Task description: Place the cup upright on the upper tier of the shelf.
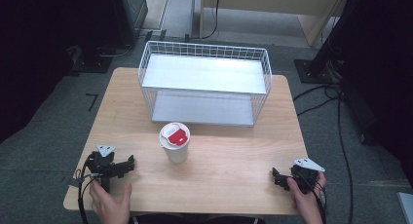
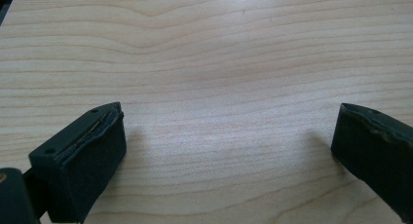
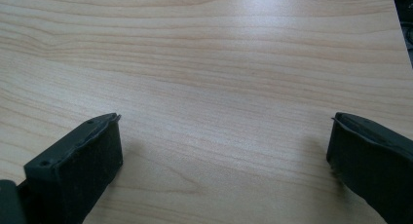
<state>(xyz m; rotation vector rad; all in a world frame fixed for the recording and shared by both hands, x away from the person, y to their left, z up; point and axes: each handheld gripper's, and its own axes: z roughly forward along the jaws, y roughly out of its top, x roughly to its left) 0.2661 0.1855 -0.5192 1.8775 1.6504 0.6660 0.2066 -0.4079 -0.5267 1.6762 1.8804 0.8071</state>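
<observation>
A white paper cup with a white and red lid stands upright in the middle of the wooden table. Behind it sits a white wire basket with two flat levels. My left gripper rests on the table near the front left corner, held by a hand, left of the cup and apart from it. In the left gripper view it is open over bare wood. My right gripper rests near the front right corner in the other hand. The right gripper view shows it open too, with nothing between the jaws.
Grey carpet surrounds the table. Black stands and cables lie on the floor to the right, and dark equipment sits at the back left. Bare wood stretches between the cup and each gripper.
</observation>
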